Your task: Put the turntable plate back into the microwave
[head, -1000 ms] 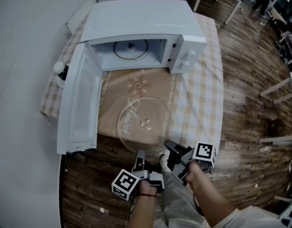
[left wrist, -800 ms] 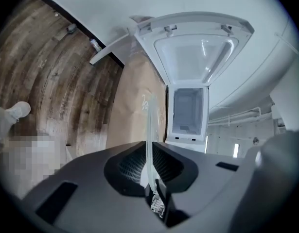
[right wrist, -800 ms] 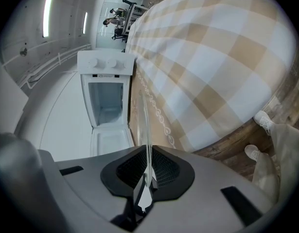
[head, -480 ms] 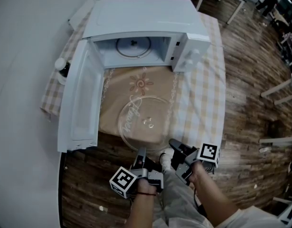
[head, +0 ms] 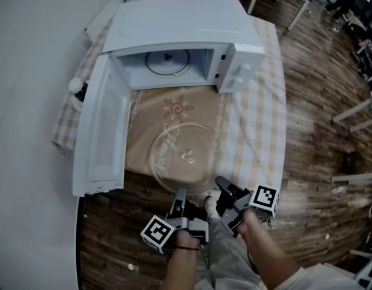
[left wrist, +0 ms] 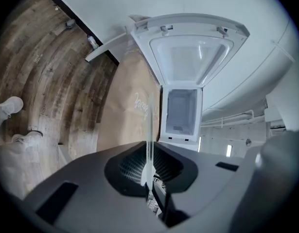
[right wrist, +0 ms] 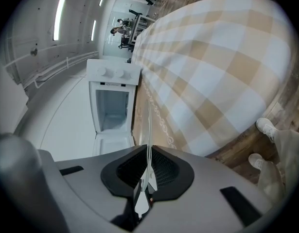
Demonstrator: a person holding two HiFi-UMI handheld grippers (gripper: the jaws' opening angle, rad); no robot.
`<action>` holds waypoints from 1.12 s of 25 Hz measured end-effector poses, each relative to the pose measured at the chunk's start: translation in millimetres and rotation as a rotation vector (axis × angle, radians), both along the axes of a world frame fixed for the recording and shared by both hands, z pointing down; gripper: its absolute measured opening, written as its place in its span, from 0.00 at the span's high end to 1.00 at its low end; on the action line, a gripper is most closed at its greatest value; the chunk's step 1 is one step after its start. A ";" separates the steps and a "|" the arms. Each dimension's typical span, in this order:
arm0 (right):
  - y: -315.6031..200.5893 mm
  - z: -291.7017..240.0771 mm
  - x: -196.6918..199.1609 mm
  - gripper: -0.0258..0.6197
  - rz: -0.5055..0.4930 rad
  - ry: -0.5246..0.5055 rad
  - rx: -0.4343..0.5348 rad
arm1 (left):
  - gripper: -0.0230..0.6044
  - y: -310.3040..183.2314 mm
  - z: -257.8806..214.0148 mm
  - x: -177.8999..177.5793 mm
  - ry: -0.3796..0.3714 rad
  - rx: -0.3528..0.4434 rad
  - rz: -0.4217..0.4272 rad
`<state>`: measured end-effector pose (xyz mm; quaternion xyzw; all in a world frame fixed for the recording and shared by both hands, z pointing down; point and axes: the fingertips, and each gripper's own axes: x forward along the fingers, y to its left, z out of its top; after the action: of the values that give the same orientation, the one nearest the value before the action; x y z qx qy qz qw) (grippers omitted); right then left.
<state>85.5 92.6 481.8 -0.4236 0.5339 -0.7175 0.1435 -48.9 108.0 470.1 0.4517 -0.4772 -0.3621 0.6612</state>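
Compared with a second ago, almost nothing is shifting. The microwave point(head: 179, 26) is still standing open on the checked cloth point(head: 258, 119), with its door point(head: 104, 132) swung out to its left. The turntable plate point(head: 182, 156) is still lying over the cloth just in front of the microwave's opening. You are keeping both grippers at the plate's rim, on the side farthest from the microwave. Your left gripper point(head: 180, 193) is pinching the glass edge between narrowed jaws. Your right gripper point(head: 221, 183) has just been closing its jaws a little further, and they are clamping the same rim. Inside the microwave, the cavity is holding the roller ring point(head: 167, 62) on its floor. A dark bottle point(head: 77, 89) is standing just left of the microwave, behind the door.
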 end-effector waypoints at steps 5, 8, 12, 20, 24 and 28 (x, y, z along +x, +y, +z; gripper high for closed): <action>-7.0 -6.9 -3.0 0.89 -0.001 -0.051 0.077 | 0.91 -5.0 -6.6 -3.9 0.020 0.055 -0.019; -8.1 -7.4 -4.3 0.89 0.000 -0.075 0.113 | 0.91 -6.4 -8.1 -4.9 0.022 0.078 -0.015; -10.4 -9.5 -5.1 0.89 0.006 -0.102 0.164 | 0.91 -8.6 -15.0 -5.0 0.018 0.140 -0.006; -28.7 -28.0 -6.1 0.89 0.015 -0.160 0.255 | 0.91 -27.7 -35.4 -4.9 0.010 0.243 0.007; -44.9 -32.9 -3.5 0.89 0.018 -0.108 0.277 | 0.91 -43.3 -37.4 -4.2 0.015 0.251 0.006; -77.3 -38.8 -6.6 0.89 0.015 -0.064 0.306 | 0.91 -75.2 -41.0 -9.1 0.009 0.283 0.005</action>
<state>78.9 15.3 443.0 -0.3778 0.6291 -0.6397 0.2286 -58.0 32.8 429.1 0.5401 -0.4174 -0.4261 0.5938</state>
